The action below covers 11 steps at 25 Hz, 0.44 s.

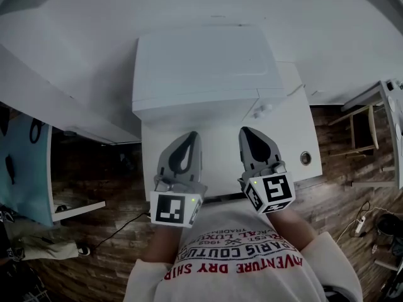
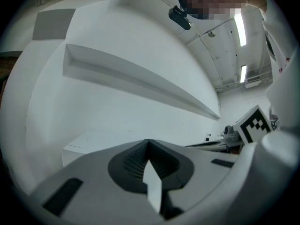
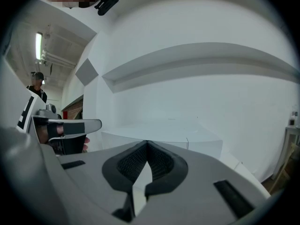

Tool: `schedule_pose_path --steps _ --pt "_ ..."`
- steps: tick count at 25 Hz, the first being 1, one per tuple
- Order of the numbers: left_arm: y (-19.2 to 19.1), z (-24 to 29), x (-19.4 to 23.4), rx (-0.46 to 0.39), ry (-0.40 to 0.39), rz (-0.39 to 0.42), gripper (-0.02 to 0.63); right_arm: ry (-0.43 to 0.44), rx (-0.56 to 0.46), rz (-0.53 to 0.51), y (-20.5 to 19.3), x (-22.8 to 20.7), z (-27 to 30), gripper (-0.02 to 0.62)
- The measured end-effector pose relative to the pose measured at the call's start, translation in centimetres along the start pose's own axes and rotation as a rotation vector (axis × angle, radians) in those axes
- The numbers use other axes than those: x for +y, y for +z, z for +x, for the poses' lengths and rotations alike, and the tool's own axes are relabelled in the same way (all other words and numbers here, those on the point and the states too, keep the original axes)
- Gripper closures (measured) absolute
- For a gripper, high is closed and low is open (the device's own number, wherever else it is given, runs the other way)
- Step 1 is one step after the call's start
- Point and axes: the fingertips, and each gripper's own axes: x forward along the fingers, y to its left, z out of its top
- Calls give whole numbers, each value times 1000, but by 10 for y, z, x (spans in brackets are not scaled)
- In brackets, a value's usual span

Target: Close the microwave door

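Facing the microwave [image 1: 201, 68] just ahead, left tongs [image 1: 191, 135] and right tongs [image 1: 247, 132] are pressed together.

White wall [image 1: 315, 17] carries one long shelf [image 3: 201, 55]. Floor [image 1: 334, 200]: dark wood planks. White table [image 1: 293, 128]. Ceiling strip lights [image 2: 241, 29] on.

The white, boxy microwave [image 1: 201, 68] is sitting at the back of the white counter [image 1: 296, 143], front facing the person. Its door [image 1: 189, 113] is lying flush against the body, showing no gap.
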Motion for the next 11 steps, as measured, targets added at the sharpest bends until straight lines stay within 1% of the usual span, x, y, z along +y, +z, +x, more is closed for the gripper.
schedule_pose_path --steps 11 --pt "-6 6 -5 28 0 7 601 3 3 12 1 -6 -1 583"
